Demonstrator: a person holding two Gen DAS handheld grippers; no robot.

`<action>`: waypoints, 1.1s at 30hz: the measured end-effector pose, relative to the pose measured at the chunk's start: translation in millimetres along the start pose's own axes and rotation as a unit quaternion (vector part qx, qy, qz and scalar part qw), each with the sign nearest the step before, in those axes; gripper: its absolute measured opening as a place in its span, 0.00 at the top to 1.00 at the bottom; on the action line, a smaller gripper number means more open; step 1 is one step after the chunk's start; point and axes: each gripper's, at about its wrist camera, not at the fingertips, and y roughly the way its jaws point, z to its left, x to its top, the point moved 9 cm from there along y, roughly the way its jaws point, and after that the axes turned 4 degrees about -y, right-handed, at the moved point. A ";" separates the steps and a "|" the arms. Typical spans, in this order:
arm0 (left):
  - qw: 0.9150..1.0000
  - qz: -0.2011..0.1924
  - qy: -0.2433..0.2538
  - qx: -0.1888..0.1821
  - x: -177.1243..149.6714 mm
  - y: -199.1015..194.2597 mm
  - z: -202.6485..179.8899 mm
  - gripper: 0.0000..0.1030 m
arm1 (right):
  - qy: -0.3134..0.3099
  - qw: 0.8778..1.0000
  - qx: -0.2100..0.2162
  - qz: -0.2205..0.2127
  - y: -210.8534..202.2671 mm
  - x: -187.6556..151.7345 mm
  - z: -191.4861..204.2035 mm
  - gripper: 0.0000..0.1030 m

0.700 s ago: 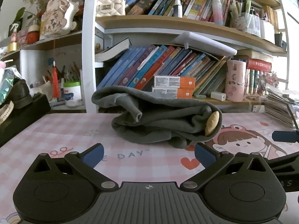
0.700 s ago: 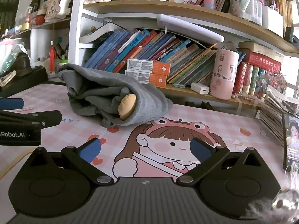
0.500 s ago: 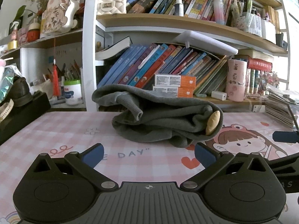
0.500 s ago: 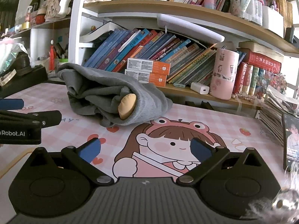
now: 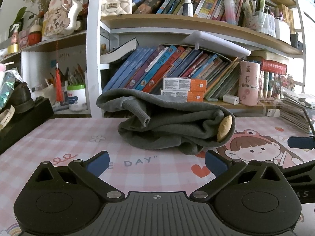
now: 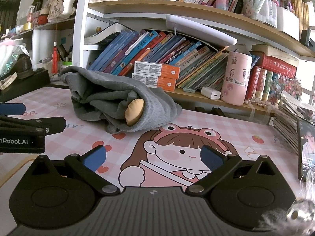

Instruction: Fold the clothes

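A grey sweatshirt [image 5: 173, 125] lies bundled in a thick heap on the pink checked mat [image 5: 59, 143], with a tan patch [image 5: 224, 127] showing at its right end. It also shows in the right wrist view [image 6: 110, 102], with the tan patch [image 6: 134, 111] facing me. My left gripper [image 5: 156, 162] is open and empty, low over the mat just in front of the heap. My right gripper [image 6: 152, 158] is open and empty, to the right of the heap over the cartoon girl print. The left gripper's body [image 6: 29, 131] shows at the left edge of the right wrist view.
A bookshelf [image 5: 177, 68] full of leaning books stands right behind the mat. A pink cylinder [image 6: 237, 78] and orange boxes [image 6: 157, 74] sit on its low shelf. A paper stack [image 5: 295, 108] and a phone [image 6: 307, 149] lie at the right. A black box [image 5: 21, 118] stands at the left.
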 end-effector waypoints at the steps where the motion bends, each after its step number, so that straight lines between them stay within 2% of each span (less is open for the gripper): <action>1: 1.000 0.000 0.000 0.000 -0.1 0.0 -0.4 0.00 | 0.000 1.000 0.000 0.000 0.0 0.0 0.1 0.00; 33: 1.000 0.006 -0.004 -0.001 -0.7 1.4 2.1 0.00 | 0.001 1.000 -0.001 0.002 0.5 0.1 -0.2 0.00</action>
